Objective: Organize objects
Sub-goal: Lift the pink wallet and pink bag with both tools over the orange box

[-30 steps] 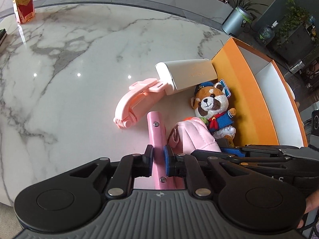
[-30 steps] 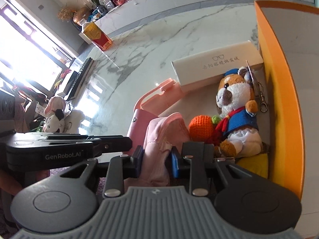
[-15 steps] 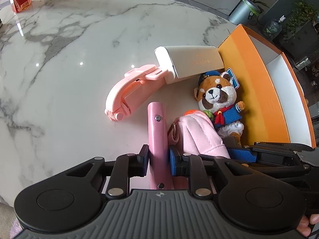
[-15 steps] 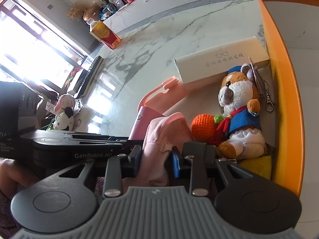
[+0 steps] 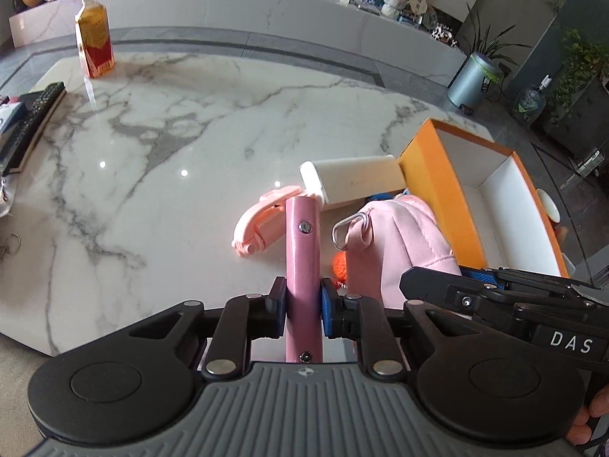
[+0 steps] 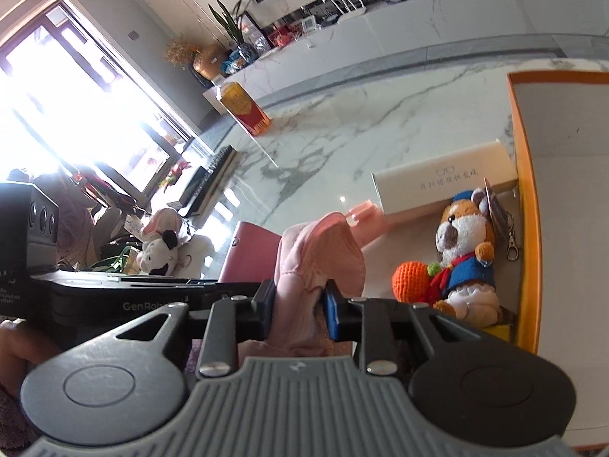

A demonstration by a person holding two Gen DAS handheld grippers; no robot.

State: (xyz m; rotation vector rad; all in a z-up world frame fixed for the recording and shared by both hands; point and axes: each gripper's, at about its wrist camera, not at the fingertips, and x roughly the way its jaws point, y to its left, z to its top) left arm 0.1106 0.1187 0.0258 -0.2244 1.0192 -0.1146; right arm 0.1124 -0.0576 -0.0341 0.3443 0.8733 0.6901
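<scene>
— What have you got hold of?

— A pink bag, taken from two ends. My left gripper (image 5: 303, 306) pinches its stiff pink strap (image 5: 302, 266), the one with two rivets, pads pressed flat on both sides. My right gripper (image 6: 300, 304) is clamped on the soft pink fabric pouch (image 6: 319, 262), cloth bunched between the pads. Both pairs of jaws have just been closing a little further on what they hold.

— Where is the bag, then?

— Over the near right part of the white marble table (image 5: 171, 152), held up between my two tools; a metal clip ring (image 5: 348, 230) hangs at the pouch's top.

— And around it?

— Just beyond the strap lies a pink folding handle (image 5: 259, 224), its far end touching a cream glasses box (image 6: 445, 182). To the right of the pouch sit a crocheted orange (image 6: 413, 280) and a plush red panda in a blue jacket (image 6: 466, 255), pressed together, the panda beside the wall of an orange cardboard box (image 5: 437, 194). Far left on the table stands a red and yellow carton (image 5: 94, 47), well apart from everything else.
</scene>
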